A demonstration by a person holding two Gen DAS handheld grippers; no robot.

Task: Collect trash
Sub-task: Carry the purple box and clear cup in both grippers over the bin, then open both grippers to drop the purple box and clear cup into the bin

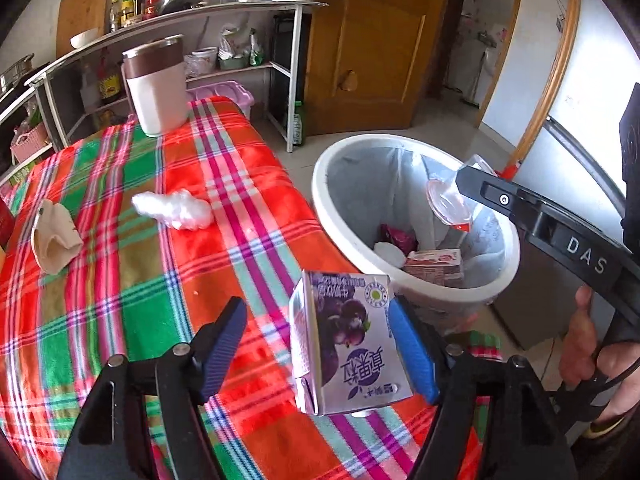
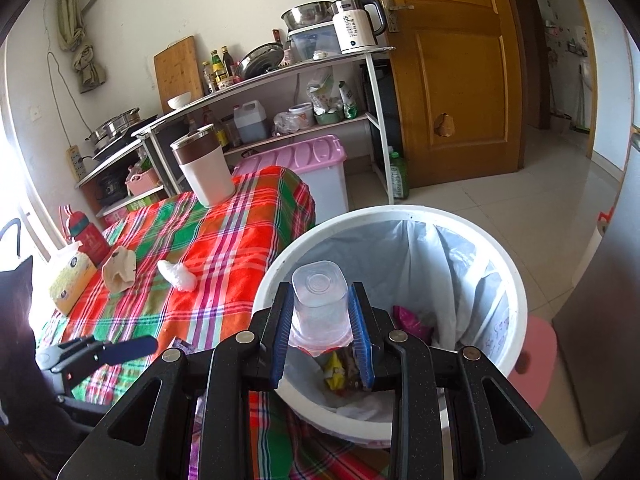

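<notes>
Over bin: right hand-held gripper clamps clear cup; left hand-held gripper agape (carton apparently touching one finger).

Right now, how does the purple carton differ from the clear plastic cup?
The purple carton is an opaque printed box; the clear plastic cup is see-through and rounded. The carton lies over the plaid tablecloth; the cup is over the white trash bin. Only the cup is clamped, in the right hand-held gripper.
</notes>
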